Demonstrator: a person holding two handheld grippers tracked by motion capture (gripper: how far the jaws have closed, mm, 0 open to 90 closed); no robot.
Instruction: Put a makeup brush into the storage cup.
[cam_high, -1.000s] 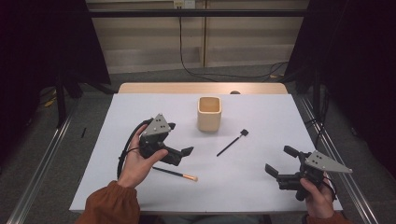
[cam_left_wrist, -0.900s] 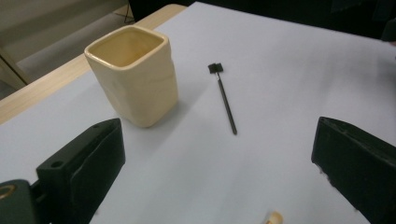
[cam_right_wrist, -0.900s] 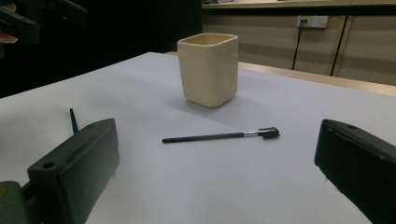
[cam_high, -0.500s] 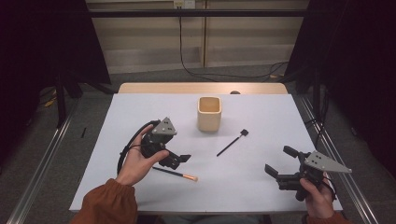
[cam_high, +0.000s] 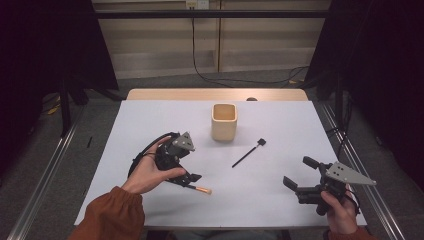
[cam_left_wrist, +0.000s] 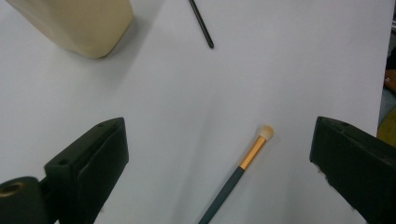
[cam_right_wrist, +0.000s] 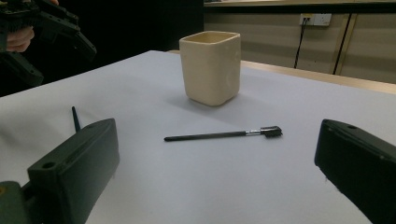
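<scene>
Makeup brush lies between my spread left jaws: light, thin, likely to roll; I'd pinch its dark handle mid-length.

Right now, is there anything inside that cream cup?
The cup stands upright and open. The high view shows only the top of its inner walls, nothing sticking out; its bottom is hidden. Both brushes lie outside on the table.

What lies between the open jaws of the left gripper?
In the left gripper view, the left gripper has its jaws wide apart over the white table, and a makeup brush with a gold ferrule lies between them, untouched.
</scene>
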